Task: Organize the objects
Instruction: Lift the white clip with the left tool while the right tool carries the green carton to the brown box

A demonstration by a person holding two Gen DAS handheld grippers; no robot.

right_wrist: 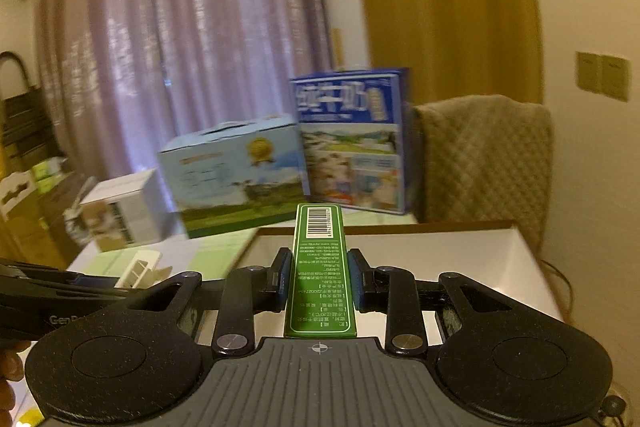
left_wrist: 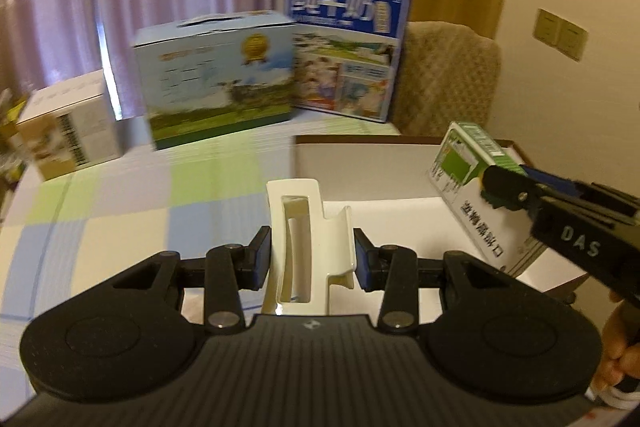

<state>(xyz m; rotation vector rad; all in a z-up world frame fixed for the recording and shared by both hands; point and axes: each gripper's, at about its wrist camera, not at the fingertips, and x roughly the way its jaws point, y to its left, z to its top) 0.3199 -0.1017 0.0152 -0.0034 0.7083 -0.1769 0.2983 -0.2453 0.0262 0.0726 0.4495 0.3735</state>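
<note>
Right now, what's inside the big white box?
The white box shows only bare white floor. The green carton and right gripper cover the middle, so that part is hidden.

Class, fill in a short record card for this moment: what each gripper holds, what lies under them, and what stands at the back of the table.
left gripper: shut on white hair clip
right gripper: shut on green box
beneath both: open white tray
table cover: checked cloth
table back: cow carton, blue milk carton, small white box
beyond table: padded chair
</note>
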